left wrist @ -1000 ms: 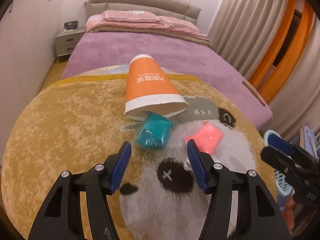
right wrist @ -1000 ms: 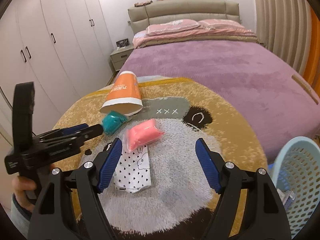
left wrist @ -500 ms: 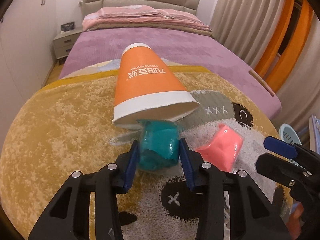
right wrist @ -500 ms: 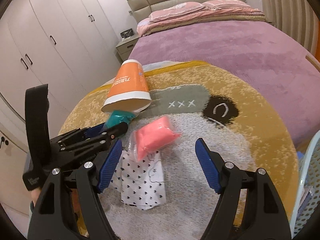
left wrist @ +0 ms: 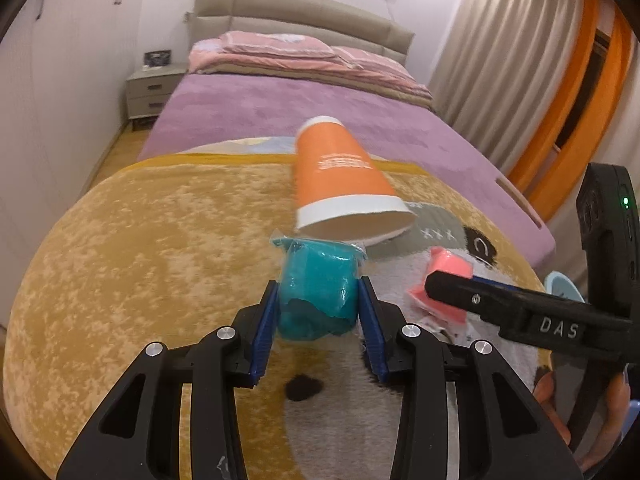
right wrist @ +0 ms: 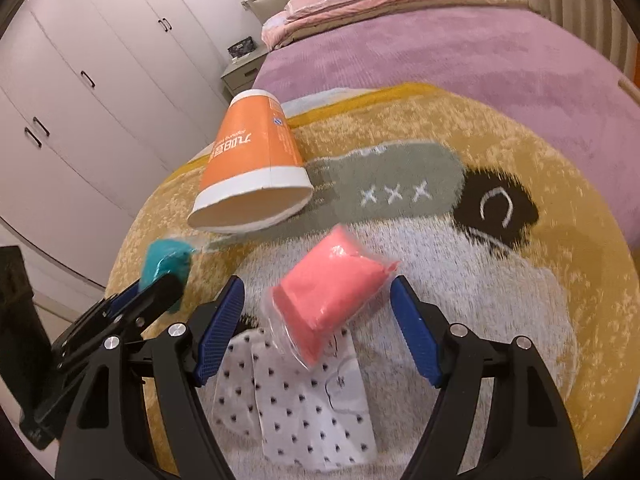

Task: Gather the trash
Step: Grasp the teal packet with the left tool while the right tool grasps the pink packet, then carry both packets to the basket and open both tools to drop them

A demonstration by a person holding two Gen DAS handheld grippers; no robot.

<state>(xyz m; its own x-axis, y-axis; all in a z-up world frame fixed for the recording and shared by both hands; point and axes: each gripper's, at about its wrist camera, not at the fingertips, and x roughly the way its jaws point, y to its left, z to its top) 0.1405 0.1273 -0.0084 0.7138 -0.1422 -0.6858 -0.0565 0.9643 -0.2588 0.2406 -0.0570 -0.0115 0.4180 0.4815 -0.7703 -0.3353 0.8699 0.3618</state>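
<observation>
Two blue pads of the left gripper (left wrist: 318,312) clench a teal clay lump in clear plastic wrap (left wrist: 318,300), in front of an orange paper cup (left wrist: 344,184) lying on its side on the round yellow bear rug (left wrist: 140,248). From the right wrist, the right gripper (right wrist: 318,320) is spread wide around a pink clay packet in clear wrap (right wrist: 332,292), its pads apart from it, and the packet overlaps a white dotted wrapper (right wrist: 304,404).

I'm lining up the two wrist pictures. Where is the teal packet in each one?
Left wrist: the teal packet sits at centre, clamped between the left gripper fingers.
Right wrist: the packet is at the left edge, in the other gripper's tips.
Shared landmark: the tipped orange cup just beyond it.
</observation>
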